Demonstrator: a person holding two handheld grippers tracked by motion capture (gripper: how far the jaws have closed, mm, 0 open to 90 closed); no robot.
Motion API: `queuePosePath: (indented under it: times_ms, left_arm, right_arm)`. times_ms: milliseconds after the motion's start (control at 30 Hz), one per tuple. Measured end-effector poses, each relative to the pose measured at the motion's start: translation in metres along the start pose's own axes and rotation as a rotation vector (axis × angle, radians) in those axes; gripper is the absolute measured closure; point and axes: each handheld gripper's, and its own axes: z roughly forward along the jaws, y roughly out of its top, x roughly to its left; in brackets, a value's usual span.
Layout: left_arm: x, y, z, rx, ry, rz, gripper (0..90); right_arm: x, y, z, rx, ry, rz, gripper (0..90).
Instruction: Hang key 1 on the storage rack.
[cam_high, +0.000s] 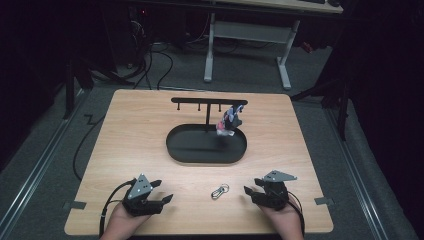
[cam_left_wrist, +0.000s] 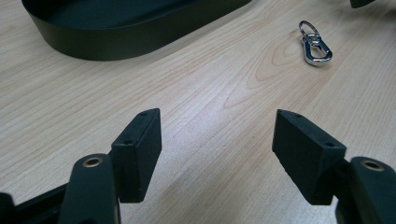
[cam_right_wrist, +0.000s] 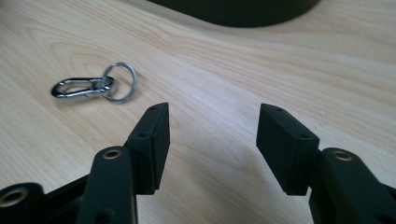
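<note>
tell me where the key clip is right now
In the high view the key clip lies flat on the table, between the left gripper and right gripper, just before the black tray.

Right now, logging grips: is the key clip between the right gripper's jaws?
No, the key clip lies on the table, left of the open jaws.

The surface (cam_high: 150, 130) is light wood, beige with a fine brown grain and some oval rings in it. The oval tray (cam_high: 206, 155) is matt black, and the rack (cam_high: 209, 101) above it is black too. On the rack hangs a small item (cam_high: 229, 121) in mixed colours: grey, white, a little red. The key clip (cam_high: 219, 191) is shiny silver metal. Both tongs, left (cam_high: 164, 192) and right (cam_high: 251, 188), are black, each with a grey plate on top. The floor is dark grey.
</note>
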Motion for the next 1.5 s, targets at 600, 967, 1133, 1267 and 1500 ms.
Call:
queuePosePath:
  times_ms: [600,967,1133,1267,1500]
  left_arm:
    - [0.006,-0.007,-0.011,-0.004,0.021,-0.016,33.8]
    - [0.002,0.001,-0.003,-0.008,-0.006,0.011,33.8]
    - [-0.001,0.004,0.001,-0.008,-0.017,0.028,33.8]
    - [-0.001,0.005,0.002,-0.007,-0.018,0.032,33.8]
    - [-0.001,0.004,0.001,-0.004,-0.017,0.029,33.8]
  right_arm:
    - [0.103,0.033,0.061,0.064,0.160,-0.280,90.0]
    - [0.042,0.001,0.021,0.076,0.031,-0.136,86.6]
    - [0.009,-0.014,-0.006,0.024,0.048,-0.010,78.4]
    - [-0.008,-0.020,-0.027,-0.046,0.044,0.099,72.5]
    - [-0.020,-0.032,-0.026,-0.022,0.026,0.157,60.1]
